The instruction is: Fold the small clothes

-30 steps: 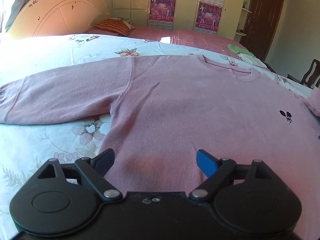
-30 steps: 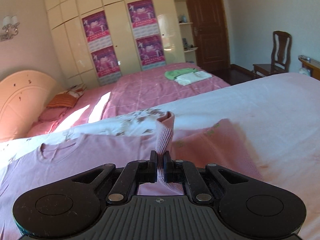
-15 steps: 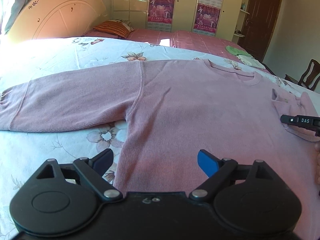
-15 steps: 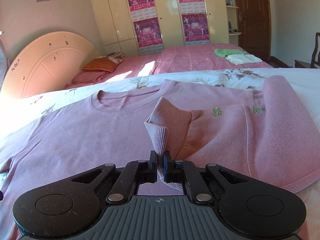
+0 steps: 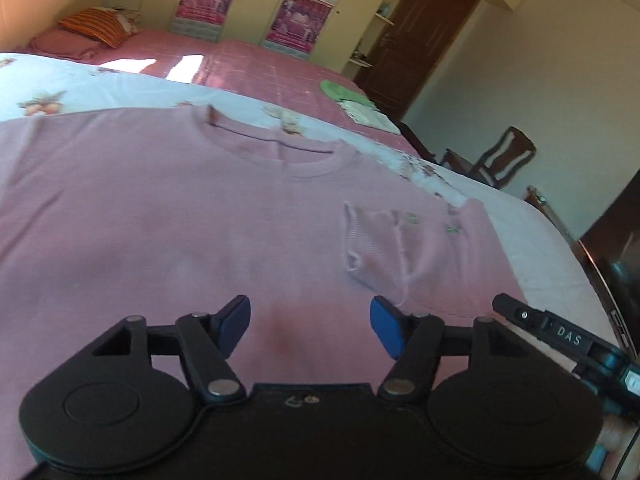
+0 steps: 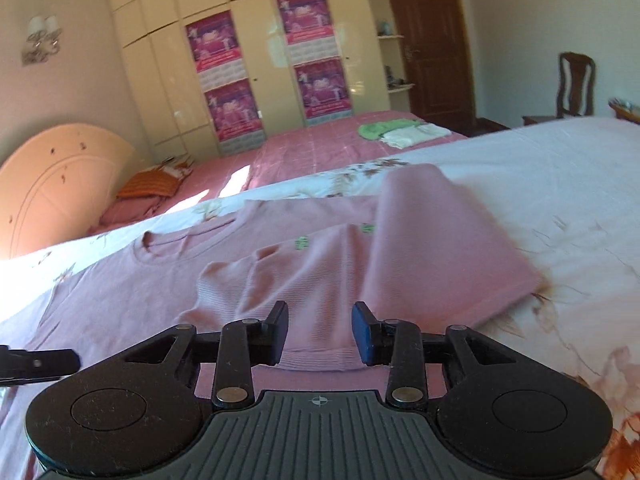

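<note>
A pink knit sweater [image 5: 160, 216] lies flat, front up, on a floral bedsheet [image 6: 560, 168]. Its right sleeve [image 6: 432, 232] is folded inward across the chest, with the ribbed cuff [image 6: 224, 280] lying on the body; the cuff also shows in the left wrist view [image 5: 368, 240]. My left gripper [image 5: 310, 326] is open and empty above the sweater's lower middle. My right gripper [image 6: 320, 332] is open and empty, just above the folded sleeve near the cuff. The sweater's left sleeve is out of view.
A second bed with a pink cover [image 6: 328, 148] stands behind, with folded green and white cloth [image 6: 400, 130] on it and an orange pillow [image 6: 152, 184]. A wooden chair [image 6: 574, 84] and a dark door [image 6: 432, 40] are at the right. Wardrobes line the back wall.
My right gripper laid the sleeve cuff on the sweater's chest, opened and let go. My left gripper swung to the right over the sweater, staying open.
</note>
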The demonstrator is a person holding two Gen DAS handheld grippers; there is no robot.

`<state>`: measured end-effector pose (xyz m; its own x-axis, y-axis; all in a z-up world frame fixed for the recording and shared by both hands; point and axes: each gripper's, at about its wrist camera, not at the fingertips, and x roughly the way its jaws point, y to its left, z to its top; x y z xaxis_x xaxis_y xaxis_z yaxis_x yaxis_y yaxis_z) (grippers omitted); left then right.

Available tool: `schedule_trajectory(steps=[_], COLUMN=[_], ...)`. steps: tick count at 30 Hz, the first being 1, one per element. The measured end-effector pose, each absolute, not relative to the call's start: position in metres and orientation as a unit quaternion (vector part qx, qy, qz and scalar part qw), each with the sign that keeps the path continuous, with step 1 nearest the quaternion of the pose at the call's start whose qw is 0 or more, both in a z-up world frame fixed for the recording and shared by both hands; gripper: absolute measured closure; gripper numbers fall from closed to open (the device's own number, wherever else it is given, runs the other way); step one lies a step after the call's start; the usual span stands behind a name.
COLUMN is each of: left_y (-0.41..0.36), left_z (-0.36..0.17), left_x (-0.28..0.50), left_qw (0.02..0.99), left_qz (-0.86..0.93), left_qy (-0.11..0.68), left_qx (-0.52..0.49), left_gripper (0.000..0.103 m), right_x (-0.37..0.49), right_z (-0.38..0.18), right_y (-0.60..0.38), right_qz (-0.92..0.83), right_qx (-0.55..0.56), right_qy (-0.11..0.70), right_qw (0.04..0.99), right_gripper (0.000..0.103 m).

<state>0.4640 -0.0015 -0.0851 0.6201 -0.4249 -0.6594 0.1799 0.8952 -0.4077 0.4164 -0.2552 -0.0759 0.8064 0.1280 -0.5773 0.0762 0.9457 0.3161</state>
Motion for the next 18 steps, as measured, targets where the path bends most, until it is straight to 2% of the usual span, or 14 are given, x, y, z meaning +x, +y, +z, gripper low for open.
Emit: schedule_trajectory(steps=[2,4,8,9,10,11,18], left_y=[-0.024,-0.043,-0.063,-0.067,-0.069,-0.069,-0.034], left_z=[-0.093,-0.102,-0.113,-0.113,-0.113,-0.114,-0.069], left_x=[0.483,0.497,0.517,0.521,0.525,0.531,0.515], left_qw=[0.878,0.869,0.871,0.872,0.872,0.865,0.903], left_qz=[-0.188,-0.198,-0.179,-0.177,-0.178,-0.184,-0.173], left_qy=[0.41,0.422,0.427,0.426,0.427,0.437,0.35], left_qx=[-0.161,-0.168,-0.164,-0.161,-0.159,-0.163,-0.178], left_gripper=[0.04,0.048,0.049,0.054,0.081,0.099,0.097], right_x=[0.409,0.405,0.395,0.393,0.392,0.391,0.396], right_z=[-0.074,-0.074,-0.077,-0.078,-0.078,-0.079,-0.08], right_y=[-0.279,-0.298,-0.328,-0.334,-0.34,-0.346,-0.361], right_qz=[-0.011,-0.027,-0.048,-0.05,-0.054,-0.057,-0.053], right_qx=[0.193,0.218,0.252,0.261,0.269,0.278,0.327], right_qy=[0.312,0.313,0.313,0.313,0.313,0.314,0.31], right_qw=[0.93,0.924,0.915,0.912,0.909,0.906,0.891], right_gripper=[0.067,0.067,0.067,0.067,0.067,0.067,0.067])
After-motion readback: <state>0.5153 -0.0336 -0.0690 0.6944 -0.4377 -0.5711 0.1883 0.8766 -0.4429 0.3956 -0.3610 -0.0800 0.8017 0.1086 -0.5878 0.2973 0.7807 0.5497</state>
